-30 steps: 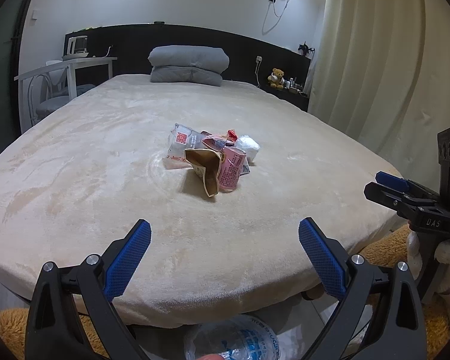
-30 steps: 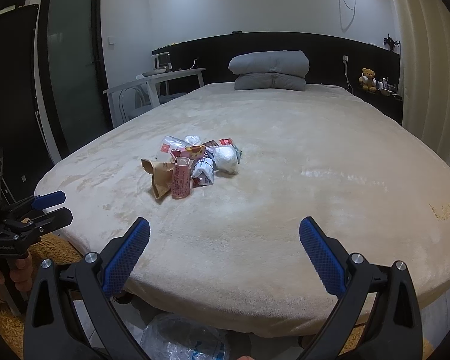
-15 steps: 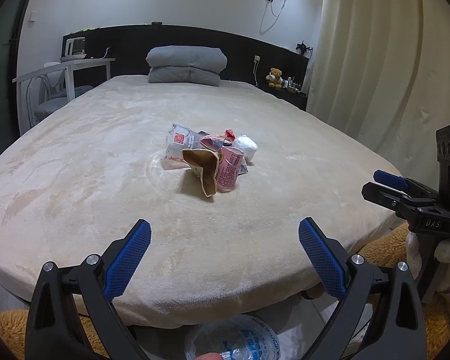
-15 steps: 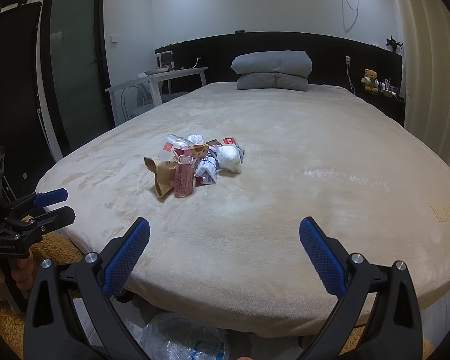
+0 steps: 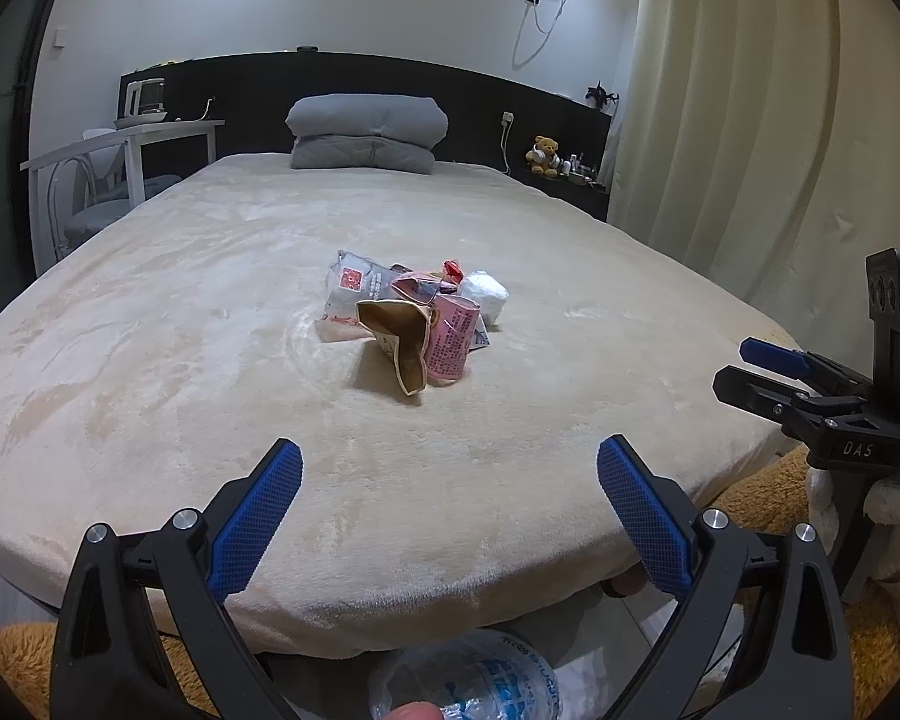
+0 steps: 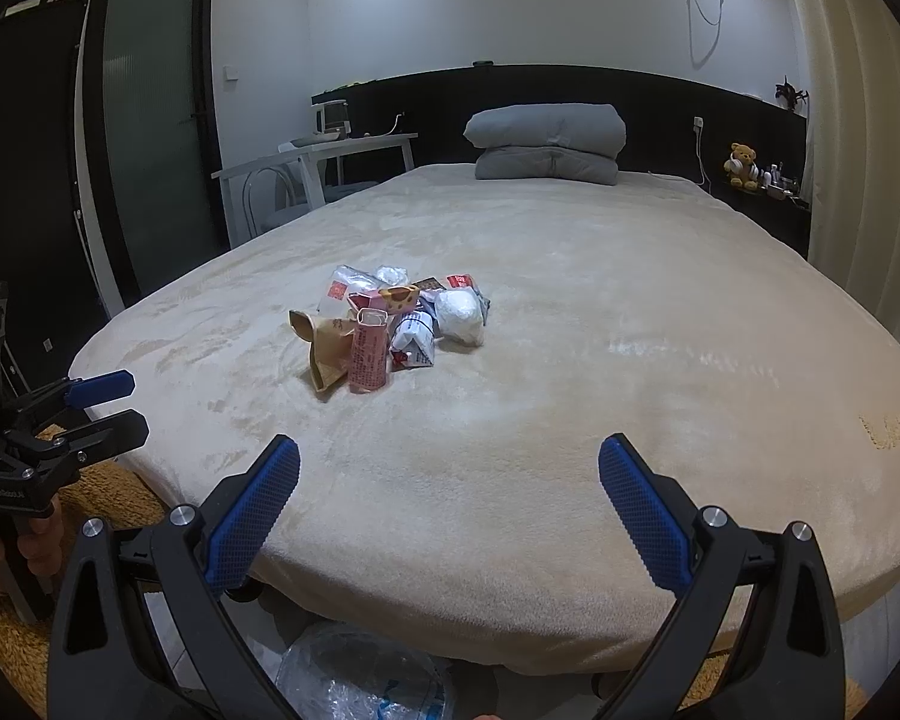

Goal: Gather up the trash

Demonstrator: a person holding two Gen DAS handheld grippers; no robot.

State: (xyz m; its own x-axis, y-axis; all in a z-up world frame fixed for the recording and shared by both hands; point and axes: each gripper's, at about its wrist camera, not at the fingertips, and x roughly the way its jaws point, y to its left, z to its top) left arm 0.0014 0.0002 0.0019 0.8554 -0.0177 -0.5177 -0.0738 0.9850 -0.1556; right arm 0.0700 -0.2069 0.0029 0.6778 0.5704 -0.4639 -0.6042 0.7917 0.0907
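Observation:
A small heap of trash lies in the middle of the beige bed (image 5: 150, 360): a brown paper bag (image 5: 399, 339), a pink carton (image 5: 450, 343), a clear wrapper (image 5: 354, 288) and a white crumpled wad (image 5: 481, 294). The heap also shows in the right wrist view, with the pink carton (image 6: 369, 351) and the white wad (image 6: 461, 315). My left gripper (image 5: 449, 480) is open and empty above the bed's near edge. My right gripper (image 6: 449, 477) is open and empty, also short of the heap. Each gripper shows in the other's view, the right one (image 5: 768, 369) and the left one (image 6: 111, 399).
A clear plastic bag (image 5: 468, 681) hangs below the bed's near edge, also in the right wrist view (image 6: 360, 681). Folded grey bedding (image 5: 366, 135) lies at the head. A white desk and chair (image 5: 120, 162) stand left, curtains (image 5: 750, 120) right. An orange rug (image 6: 108, 498) covers the floor.
Both grippers have edged slightly toward the bed and the heap. Both stay open and empty.

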